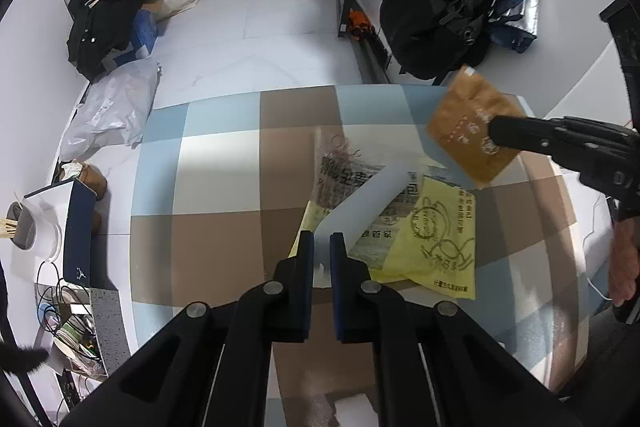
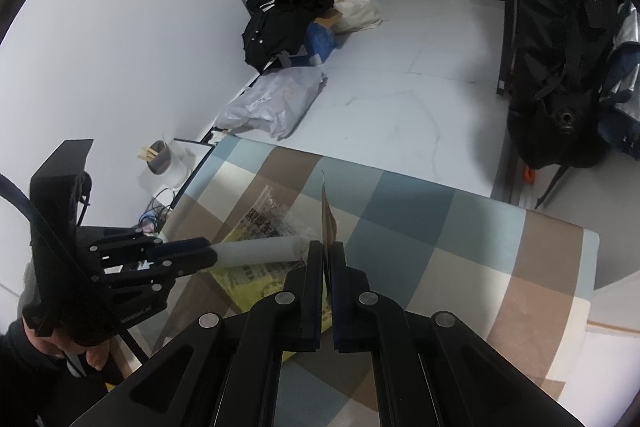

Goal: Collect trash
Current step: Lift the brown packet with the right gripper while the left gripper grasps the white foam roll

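Trash on the checked tablecloth point(image 1: 224, 187) is being gathered, and both of my grippers are loaded. My left gripper point(image 1: 322, 243) has its jaws clamped narrow on the near end of a white strip point(image 1: 368, 195), which runs forward and to the right from my fingertips across the remaining litter. My right gripper point(image 2: 329, 255) is pinched tight on a brown packet point(image 1: 468, 131), held edge-on between the pads and clear of the table.

Remaining items, all lying flat:
- a yellow wrapper point(image 1: 436, 247), just right of my left fingertips;
- a clear printed wrapper point(image 1: 344, 171), just ahead of them, partly under the strip.

Step in hand, as I judge it: pickup complete on both sides, transfer pending. The next move calls for lifting the strip without dragging the wrappers beneath it, then carrying both items to a bin; no bin is identifiable in either view.

Writing: the yellow wrapper carries a dark line-drawn emblem and East Asian characters; the clear wrapper bears bold black characters. I cannot read either. The brown packet shows pale print, also illegible.
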